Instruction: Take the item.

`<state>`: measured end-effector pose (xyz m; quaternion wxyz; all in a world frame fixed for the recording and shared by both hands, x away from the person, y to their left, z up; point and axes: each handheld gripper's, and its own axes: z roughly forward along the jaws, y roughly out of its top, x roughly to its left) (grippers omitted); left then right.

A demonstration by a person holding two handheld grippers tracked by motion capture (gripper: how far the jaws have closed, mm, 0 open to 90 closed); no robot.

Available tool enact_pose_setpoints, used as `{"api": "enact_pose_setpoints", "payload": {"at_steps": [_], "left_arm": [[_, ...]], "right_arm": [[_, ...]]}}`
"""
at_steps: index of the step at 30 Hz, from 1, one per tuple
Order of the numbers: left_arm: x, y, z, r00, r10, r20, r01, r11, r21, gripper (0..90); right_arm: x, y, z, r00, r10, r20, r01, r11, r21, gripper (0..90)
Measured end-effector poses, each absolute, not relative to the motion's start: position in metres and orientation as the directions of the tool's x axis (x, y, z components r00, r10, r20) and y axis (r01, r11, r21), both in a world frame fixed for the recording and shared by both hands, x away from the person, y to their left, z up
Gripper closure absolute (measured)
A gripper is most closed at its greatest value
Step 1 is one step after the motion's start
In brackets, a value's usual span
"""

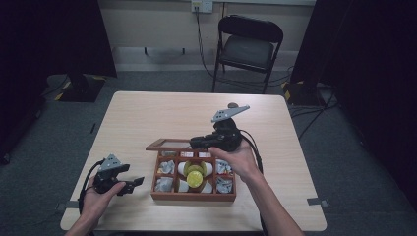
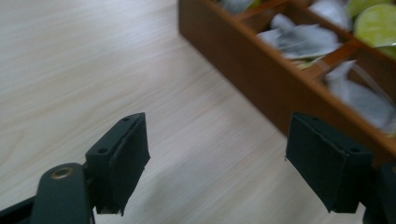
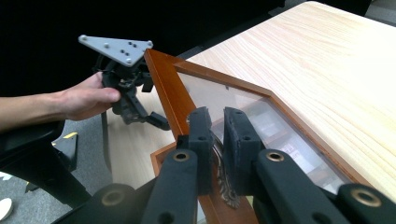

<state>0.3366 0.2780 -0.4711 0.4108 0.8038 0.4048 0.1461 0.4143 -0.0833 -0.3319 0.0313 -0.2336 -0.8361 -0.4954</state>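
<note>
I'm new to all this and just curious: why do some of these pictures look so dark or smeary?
High view: the room is dim, with black surroundings; the table is lit. Left gripper view: the wooden box and its sachets are blurred. Right gripper view: the glass lid is sharp, the near jaws soft, the background black.

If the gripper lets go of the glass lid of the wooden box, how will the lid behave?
The lid would probably drop shut, since it seems hinged to the wooden box and stands open, with the right gripper clamped on a small metal fitting at its frame. Its wooden frame looks stiff, not floppy. The clear pane is likely fragile, so lowering it slowly seems wiser.
</note>
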Motion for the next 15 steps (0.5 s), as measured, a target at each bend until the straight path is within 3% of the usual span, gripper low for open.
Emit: {"api": "enact_pose_setpoints", "payload": {"at_steps": [15], "left_arm": [[0.321, 0.237, -0.453, 0.771, 0.626, -0.114, 0.431, -0.382, 0.817, 26.7]], "right_arm": [[0.417, -0.083, -0.33, -0.888, 0.359, 0.288, 0.425, 0.399, 0.813, 82.0]]}}
